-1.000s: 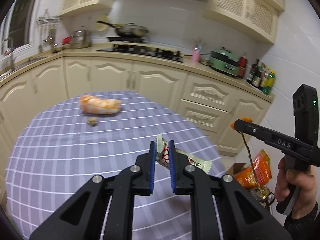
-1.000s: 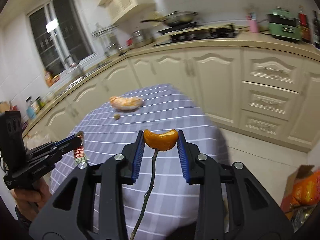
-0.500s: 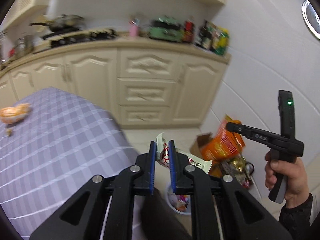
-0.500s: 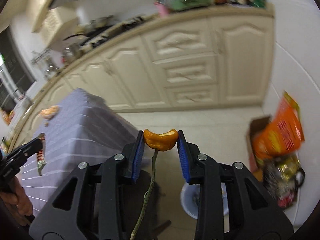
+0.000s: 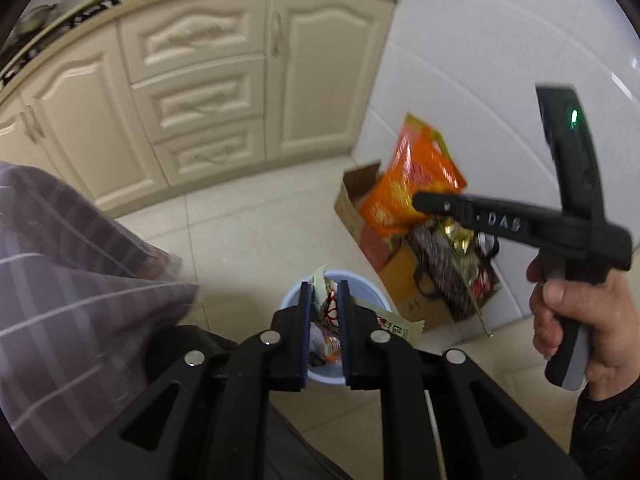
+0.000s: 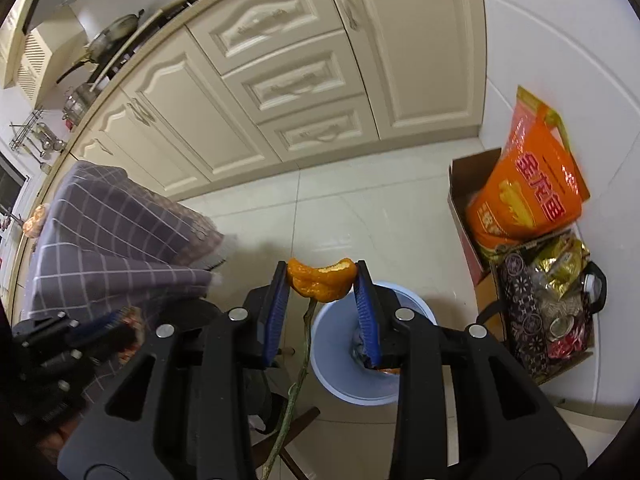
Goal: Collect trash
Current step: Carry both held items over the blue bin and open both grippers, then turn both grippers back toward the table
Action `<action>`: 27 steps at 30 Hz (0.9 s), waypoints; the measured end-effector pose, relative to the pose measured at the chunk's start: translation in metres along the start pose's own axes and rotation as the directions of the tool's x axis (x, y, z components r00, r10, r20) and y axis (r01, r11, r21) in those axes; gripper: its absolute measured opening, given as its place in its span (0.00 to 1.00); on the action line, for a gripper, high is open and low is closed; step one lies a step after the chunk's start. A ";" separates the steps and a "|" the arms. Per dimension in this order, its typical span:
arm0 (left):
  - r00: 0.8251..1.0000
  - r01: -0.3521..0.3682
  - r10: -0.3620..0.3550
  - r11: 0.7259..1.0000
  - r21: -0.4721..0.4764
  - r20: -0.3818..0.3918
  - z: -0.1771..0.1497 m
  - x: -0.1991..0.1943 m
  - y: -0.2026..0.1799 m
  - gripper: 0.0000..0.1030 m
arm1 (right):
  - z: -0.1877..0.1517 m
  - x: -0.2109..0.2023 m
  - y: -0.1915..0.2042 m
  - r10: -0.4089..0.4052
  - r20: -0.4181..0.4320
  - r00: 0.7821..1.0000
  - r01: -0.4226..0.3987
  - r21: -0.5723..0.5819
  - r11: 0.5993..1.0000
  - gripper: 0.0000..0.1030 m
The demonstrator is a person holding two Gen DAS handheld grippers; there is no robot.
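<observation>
The left gripper, clamped on a wrapper, hides most of the bin below. The right gripper pinches peel; its twig runs off-frame. Blurred tablecloth leftward, box rightward.

Cream cabinets with carved doors and three drawers ran beneath a beige counter. A pan sat on the hob. Pale, glossy floor tiles met a white tiled wall. A grey checked tablecloth draped to the left. A cardboard box stood against the wall, an orange bag in it.
</observation>
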State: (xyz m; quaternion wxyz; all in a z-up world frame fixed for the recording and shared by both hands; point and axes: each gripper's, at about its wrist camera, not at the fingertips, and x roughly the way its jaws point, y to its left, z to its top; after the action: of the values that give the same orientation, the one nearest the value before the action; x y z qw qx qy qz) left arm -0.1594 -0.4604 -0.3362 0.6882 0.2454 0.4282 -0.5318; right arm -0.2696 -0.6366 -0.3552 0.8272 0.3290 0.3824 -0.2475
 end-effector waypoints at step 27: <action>0.986 -0.098 0.102 0.995 -0.036 0.135 0.012 -0.038 0.009 0.89 | -0.003 0.005 -0.017 -0.021 0.005 1.000 0.020 0.144 0.989 0.94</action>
State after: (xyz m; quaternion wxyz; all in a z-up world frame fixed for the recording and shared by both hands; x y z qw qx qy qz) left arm -0.1497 -0.4473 -0.2991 0.7452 0.2195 0.3748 -0.5059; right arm -0.2796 -0.6463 -0.3672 0.7999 0.3831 0.3644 -0.2839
